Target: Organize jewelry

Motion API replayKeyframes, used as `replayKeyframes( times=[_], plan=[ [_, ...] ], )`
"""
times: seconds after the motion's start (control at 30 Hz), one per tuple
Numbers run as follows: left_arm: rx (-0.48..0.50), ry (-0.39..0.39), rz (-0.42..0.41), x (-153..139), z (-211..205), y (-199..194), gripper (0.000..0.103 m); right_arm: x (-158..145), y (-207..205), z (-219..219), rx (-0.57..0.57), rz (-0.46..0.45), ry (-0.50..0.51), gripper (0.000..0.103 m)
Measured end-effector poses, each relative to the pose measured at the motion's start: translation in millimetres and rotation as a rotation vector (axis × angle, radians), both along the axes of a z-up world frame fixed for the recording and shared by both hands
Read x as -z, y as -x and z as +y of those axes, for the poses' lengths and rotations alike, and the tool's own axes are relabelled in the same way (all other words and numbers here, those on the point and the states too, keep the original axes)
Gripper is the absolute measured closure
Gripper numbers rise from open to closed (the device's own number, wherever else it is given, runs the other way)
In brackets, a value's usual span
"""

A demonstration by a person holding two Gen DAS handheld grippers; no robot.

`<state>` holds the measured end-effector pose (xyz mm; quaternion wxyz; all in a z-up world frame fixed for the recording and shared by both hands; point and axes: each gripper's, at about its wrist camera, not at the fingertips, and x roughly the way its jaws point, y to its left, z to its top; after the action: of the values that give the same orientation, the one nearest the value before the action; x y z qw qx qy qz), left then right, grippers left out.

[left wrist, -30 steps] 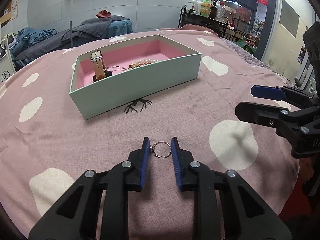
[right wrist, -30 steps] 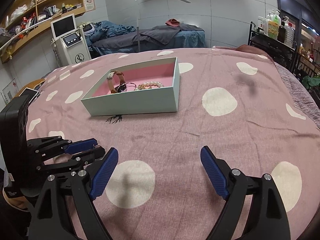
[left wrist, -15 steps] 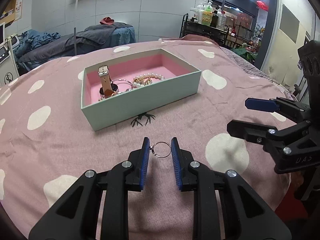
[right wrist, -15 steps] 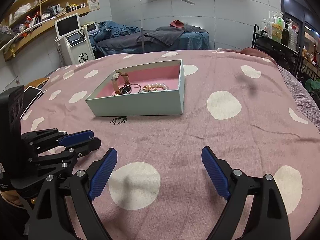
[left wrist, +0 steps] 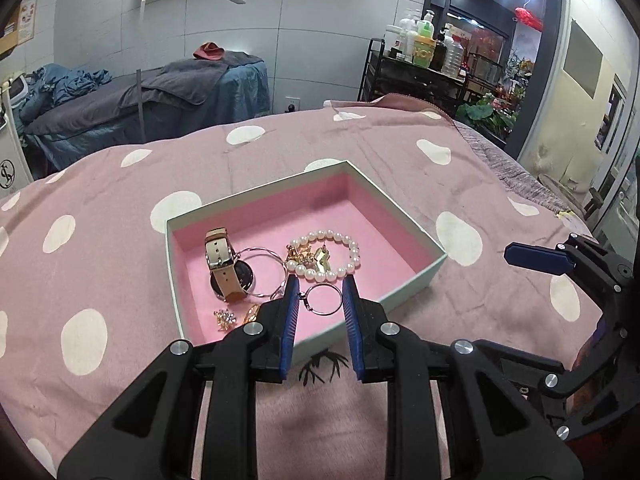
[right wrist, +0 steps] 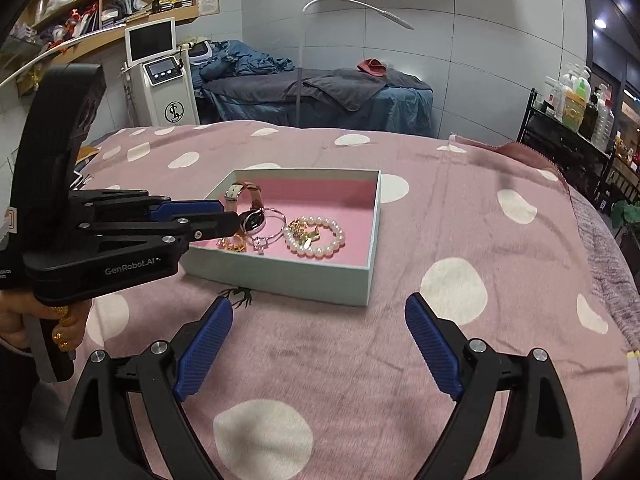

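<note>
My left gripper (left wrist: 320, 294) is shut on a thin silver hoop ring (left wrist: 323, 300) and holds it above the near wall of the mint box (left wrist: 416, 278) with its pink lining. In the box lie a tan-strap watch (left wrist: 224, 264), a pearl bracelet (left wrist: 332, 254), a silver hoop and small gold pieces. In the right wrist view the left gripper (right wrist: 234, 216) reaches over the box's left end (right wrist: 280, 272). My right gripper (right wrist: 318, 344) is open and empty above the pink spotted cloth, in front of the box.
The pink cloth with white spots (right wrist: 460, 288) covers the table. A massage bed (right wrist: 320, 96) and a white machine (right wrist: 164, 76) stand behind. A black shelf with bottles (left wrist: 424, 60) stands at the far right.
My left gripper has risen and moved forward with the hoop ring, from above the cloth to over the box's near wall. The right gripper has also moved closer to the box.
</note>
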<state>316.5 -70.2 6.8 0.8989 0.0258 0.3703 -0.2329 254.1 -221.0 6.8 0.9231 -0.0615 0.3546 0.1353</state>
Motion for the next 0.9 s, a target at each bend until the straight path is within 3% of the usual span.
replayKeyframes(
  times=[0.3, 0.7, 0.77, 0.9],
  plan=[
    [0.036, -0.046, 0.098, 22, -16, -43, 0.080, 0, -47, -16, 0.065, 0.058, -0.071, 0.017],
    [0.052, -0.083, 0.149, 44, -27, -58, 0.079, 12, -49, -25, 0.097, 0.082, -0.080, 0.017],
    [0.050, -0.083, 0.149, 43, -25, -58, 0.076, 10, -47, -28, 0.105, 0.077, -0.088, 0.017],
    [0.027, -0.067, 0.104, 30, -18, -47, 0.053, 5, -41, -36, 0.125, 0.055, -0.110, 0.017]
  ],
)
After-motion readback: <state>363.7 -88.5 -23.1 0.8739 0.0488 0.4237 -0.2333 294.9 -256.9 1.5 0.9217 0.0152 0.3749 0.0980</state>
